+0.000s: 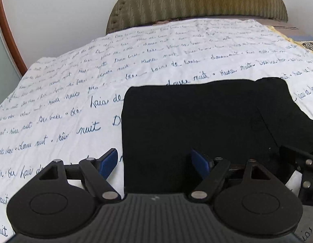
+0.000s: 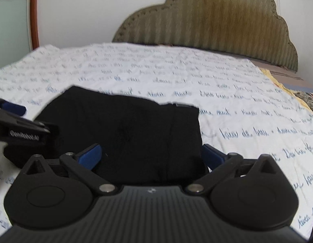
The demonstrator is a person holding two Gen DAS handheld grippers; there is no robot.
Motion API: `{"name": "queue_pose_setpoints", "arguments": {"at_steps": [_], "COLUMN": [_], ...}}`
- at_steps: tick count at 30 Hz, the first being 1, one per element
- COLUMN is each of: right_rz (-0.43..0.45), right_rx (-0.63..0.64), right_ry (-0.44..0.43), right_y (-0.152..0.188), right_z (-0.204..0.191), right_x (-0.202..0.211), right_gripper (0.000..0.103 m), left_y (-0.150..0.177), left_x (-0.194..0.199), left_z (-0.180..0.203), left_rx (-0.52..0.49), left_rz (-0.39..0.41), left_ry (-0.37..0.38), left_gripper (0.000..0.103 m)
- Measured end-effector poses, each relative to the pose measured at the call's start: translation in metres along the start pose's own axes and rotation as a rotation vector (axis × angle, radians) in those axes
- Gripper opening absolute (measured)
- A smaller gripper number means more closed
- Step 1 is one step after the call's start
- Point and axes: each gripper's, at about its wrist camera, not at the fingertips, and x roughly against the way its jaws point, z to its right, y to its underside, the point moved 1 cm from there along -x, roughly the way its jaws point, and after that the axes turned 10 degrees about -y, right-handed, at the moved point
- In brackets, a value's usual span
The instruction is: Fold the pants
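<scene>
I see the black pants [image 1: 197, 121] lying folded into a compact block on the bed [image 1: 65, 101], lower centre of both views. My left hand-held gripper [image 1: 156, 162] and right hand-held gripper [image 2: 152, 156] both gape, gripping nothing. Soft, limp cloth, I judge; I'd pinch stacked edges, not one layer.

pants [image 1: 197, 121] | colour: black | state: folded into a flat, roughly rectangular bundle, layers stacked, a seam line running across the top layer | pose: lying flat on the bed | place: centre to right of the left wrist view, centre-left of the right wrist view [image 2: 126, 133]
</scene>
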Motion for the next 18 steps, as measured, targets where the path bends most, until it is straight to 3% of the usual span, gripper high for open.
{"name": "queue_pose_setpoints", "arguments": {"at_steps": [11, 14, 18], "right_rz": [0.013, 0.018, 0.01], "right_rx": [-0.183, -0.307, -0.501], "right_ry": [-0.116, -0.194, -0.355], "right_y": [0.008, 0.012, 0.021], "right_z": [0.05, 0.075, 0.114], "right_x": [0.008, 0.007, 0.0], "right_gripper": [0.103, 0.103, 0.103], "left_y": [0.001, 0.001, 0.002], "left_x": [-0.008, -0.016, -0.041], "left_z": [-0.006, -0.021, -0.048], "left_rx": [0.017, 0.079, 0.216], "left_rz": [-0.024, -0.068, -0.18], "left_ry": [0.01, 0.086, 0.283], "left_gripper": [0.085, 0.086, 0.086]}}
